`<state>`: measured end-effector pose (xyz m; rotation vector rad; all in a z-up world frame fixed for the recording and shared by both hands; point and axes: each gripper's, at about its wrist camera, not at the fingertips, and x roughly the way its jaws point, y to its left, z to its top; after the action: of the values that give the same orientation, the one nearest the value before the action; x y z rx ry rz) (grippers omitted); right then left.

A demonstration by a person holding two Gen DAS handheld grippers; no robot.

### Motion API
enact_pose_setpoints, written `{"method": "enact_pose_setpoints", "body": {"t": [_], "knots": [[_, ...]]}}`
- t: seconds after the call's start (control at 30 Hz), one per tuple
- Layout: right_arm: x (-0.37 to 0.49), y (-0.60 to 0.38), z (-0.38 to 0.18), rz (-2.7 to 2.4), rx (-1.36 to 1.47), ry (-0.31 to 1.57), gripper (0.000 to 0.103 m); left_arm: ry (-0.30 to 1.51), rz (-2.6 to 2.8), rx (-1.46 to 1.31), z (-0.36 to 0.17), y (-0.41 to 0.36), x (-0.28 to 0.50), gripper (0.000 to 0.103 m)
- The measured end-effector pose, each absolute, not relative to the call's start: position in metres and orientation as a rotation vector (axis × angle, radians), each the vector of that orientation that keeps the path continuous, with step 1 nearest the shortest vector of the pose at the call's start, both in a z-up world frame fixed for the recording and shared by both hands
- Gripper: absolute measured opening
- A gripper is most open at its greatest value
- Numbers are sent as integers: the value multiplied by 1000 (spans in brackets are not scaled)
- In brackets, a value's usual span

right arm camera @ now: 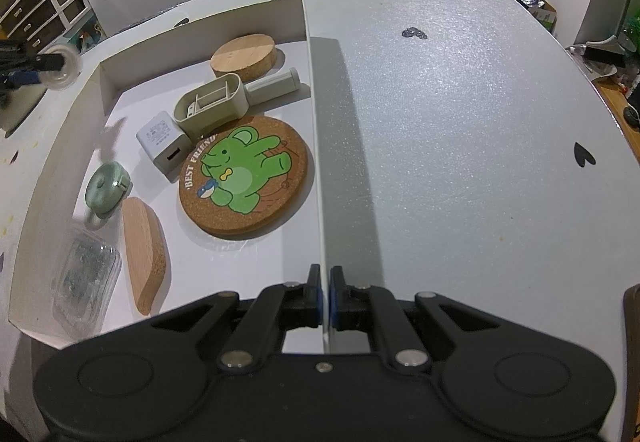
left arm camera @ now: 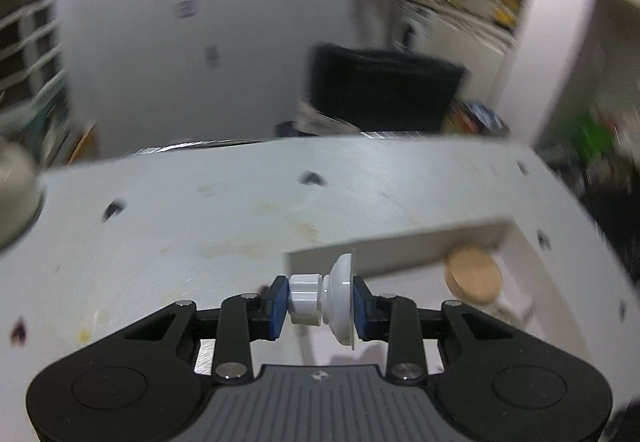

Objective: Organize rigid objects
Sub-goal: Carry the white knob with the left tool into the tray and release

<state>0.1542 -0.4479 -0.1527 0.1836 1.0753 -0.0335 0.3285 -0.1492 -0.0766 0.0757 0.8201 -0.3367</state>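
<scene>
Left wrist: background blurred; gripper (left arm camera: 320, 302) clamps suction cup (left arm camera: 340, 302).

- One white box (right arm camera: 316, 146) on one white table (right arm camera: 460, 122).
- In the box are two thick cork pieces: a round one (right arm camera: 244, 57) at 12 o'clock and a long one (right arm camera: 143, 254) at 7 o'clock.
- One cork coaster (right arm camera: 246, 175) with a green bear.
- One white charger (right arm camera: 163, 143).
- One beige holder (right arm camera: 212, 104).
- One green round case (right arm camera: 106, 188).
- One clear plastic box (right arm camera: 86, 282).
- One white suction cup (left arm camera: 326, 300).

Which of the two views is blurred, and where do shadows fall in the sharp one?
Left wrist view: motion blur smears the room and table, while the left gripper and its white suction cup stay sharp. Right wrist view: sharp, with fisheye bending; the box wall casts a grey shadow band onto the table.
</scene>
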Motion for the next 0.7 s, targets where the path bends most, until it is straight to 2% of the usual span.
{"method": "enact_pose_setpoints", "body": {"t": [0.17, 0.4, 0.5, 0.53, 0.6, 0.67, 0.7], "knots": [[154, -448, -153, -31, 181, 1074, 6, 856, -416, 294, -100, -195, 325, 34], [153, -448, -153, -32, 183, 1071, 6, 795, -367, 763, -136, -245, 329, 34], [153, -448, -153, -32, 183, 1071, 6, 782, -377, 833, -148, -255, 326, 35], [153, -448, -153, -31, 184, 1071, 6, 780, -384, 826, -147, -256, 325, 37], [153, -448, -153, -32, 183, 1071, 6, 805, -423, 717, -140, -253, 326, 52], [153, -448, -153, -32, 183, 1071, 6, 849, -469, 599, -135, -249, 328, 59], [153, -448, -153, -32, 183, 1071, 6, 864, -486, 553, -133, -247, 327, 59]]}}
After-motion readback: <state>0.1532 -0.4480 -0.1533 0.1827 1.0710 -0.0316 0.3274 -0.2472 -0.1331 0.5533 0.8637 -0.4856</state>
